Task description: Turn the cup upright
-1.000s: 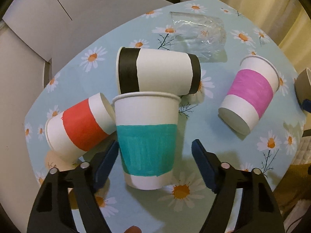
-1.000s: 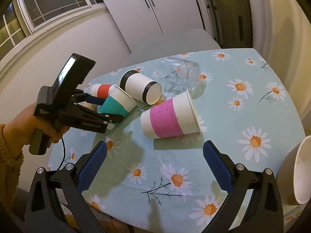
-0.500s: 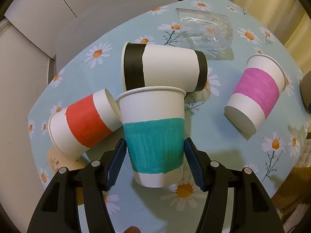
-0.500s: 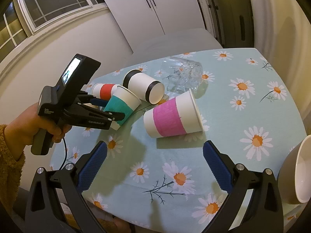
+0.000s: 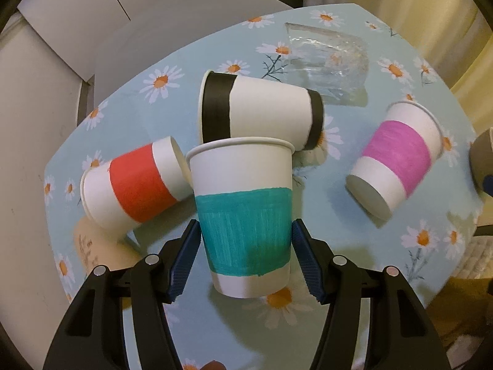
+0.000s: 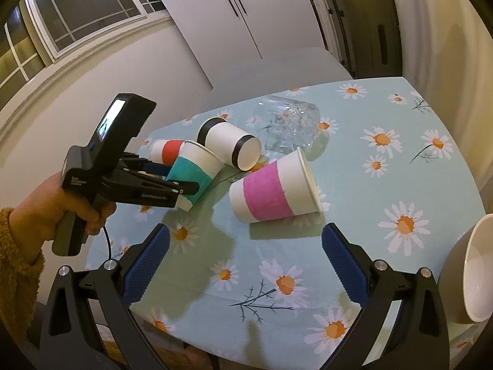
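Note:
My left gripper [image 5: 245, 257] is shut on the teal-banded paper cup [image 5: 245, 222], mouth up; in the right wrist view this cup [image 6: 195, 177] is tilted and lifted off the daisy tablecloth [image 6: 354, 191]. A red-banded cup [image 5: 135, 188], a black-banded cup [image 5: 262, 111] and a pink-banded cup [image 5: 396, 154] lie on their sides. My right gripper [image 6: 245, 262] is open and empty, hovering near the pink-banded cup [image 6: 274, 188].
A clear glass [image 5: 326, 61] lies on its side at the back of the table. A beige bowl [image 6: 465, 271] stands at the right edge. A grey chair [image 6: 286, 61] stands behind the table. A hand holds the left gripper's handle [image 6: 92, 172].
My left gripper closed from open onto the teal-banded cup and raised it off the table. The right gripper stayed open and barely moved.

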